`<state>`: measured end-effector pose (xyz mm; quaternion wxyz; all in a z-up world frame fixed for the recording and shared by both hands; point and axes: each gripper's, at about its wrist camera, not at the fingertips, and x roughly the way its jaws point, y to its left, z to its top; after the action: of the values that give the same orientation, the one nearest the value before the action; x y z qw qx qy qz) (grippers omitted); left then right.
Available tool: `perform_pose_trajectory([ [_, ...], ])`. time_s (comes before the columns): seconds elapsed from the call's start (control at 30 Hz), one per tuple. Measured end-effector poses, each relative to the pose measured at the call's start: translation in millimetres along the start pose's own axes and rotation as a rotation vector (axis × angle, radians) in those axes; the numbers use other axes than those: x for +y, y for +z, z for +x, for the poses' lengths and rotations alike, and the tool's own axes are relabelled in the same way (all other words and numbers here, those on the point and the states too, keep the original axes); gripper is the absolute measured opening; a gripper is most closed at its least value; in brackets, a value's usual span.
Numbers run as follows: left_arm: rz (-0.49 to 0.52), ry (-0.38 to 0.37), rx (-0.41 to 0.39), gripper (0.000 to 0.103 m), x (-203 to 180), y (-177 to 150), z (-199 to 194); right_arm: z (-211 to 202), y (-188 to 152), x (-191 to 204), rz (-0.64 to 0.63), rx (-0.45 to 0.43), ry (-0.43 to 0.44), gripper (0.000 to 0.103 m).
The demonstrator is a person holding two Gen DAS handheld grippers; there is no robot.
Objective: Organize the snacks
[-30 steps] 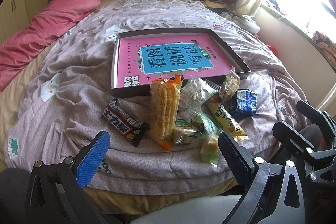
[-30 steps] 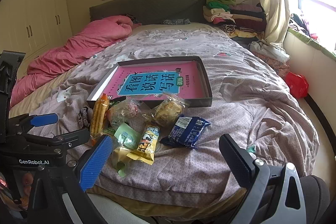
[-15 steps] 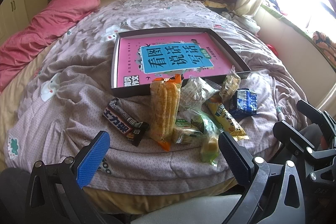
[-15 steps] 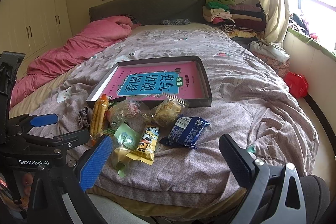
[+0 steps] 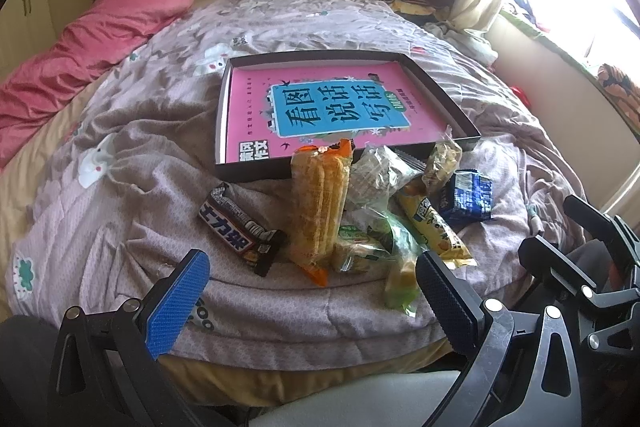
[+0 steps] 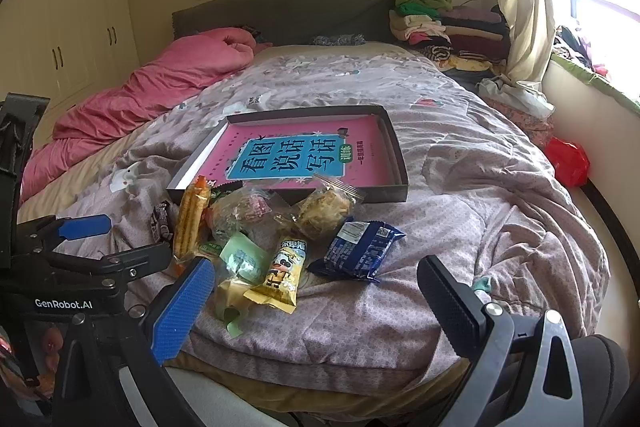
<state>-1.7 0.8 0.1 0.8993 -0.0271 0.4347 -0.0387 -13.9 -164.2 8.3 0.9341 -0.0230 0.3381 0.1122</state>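
From the left wrist, the left gripper (image 5: 308, 291) hangs low at the bed's foot, jaws spread wide and empty. The heap of snack packets (image 5: 360, 211) lies just before the shallow dark box (image 5: 440, 95).

From the right wrist, the right gripper (image 6: 316, 299) hangs low too, jaws wide and empty, the snack packets (image 6: 280, 235) ahead.

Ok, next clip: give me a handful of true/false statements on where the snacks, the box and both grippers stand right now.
1. Both the left gripper and right gripper are open and empty. True.
2. The dark blue packet lies inside the shallow box. False: it lies on the quilt, outside.
3. The chocolate bar sits leftmost of the snacks. True.
4. The box holds several snacks. False: only a pink book.
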Motion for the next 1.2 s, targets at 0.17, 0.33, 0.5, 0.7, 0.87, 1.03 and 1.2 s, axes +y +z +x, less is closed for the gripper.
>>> perform_pose_trajectory([
  [0.17,-0.036,-0.005,0.010,0.103,10.8,1.3,2.2,3.7,-0.4,1.2,0.001,0.012,0.010,0.102],
  [0.33,-0.091,0.004,0.031,0.103,28.2,3.1,5.9,9.3,-0.3,0.8,0.007,0.029,0.029,0.102],
  [0.5,-0.148,0.017,0.044,0.103,47.3,3.6,9.6,14.4,-0.9,1.2,0.011,0.044,0.048,0.102],
  [0.7,-0.181,0.018,0.064,0.103,63.1,4.1,17.6,19.7,-0.6,3.3,0.006,0.054,0.072,0.102],
  [0.87,-0.192,0.012,0.079,0.103,72.5,4.5,26.0,29.0,-1.3,1.6,0.023,0.088,0.081,0.102],
  [1.03,-0.240,-0.022,0.108,0.102,84.3,6.7,39.0,39.9,-1.7,-2.9,0.056,0.118,0.096,0.101],
  [1.2,-0.323,-0.084,0.138,0.098,93.8,6.6,54.9,51.0,-3.0,-2.8,0.078,0.149,0.118,0.090],
])
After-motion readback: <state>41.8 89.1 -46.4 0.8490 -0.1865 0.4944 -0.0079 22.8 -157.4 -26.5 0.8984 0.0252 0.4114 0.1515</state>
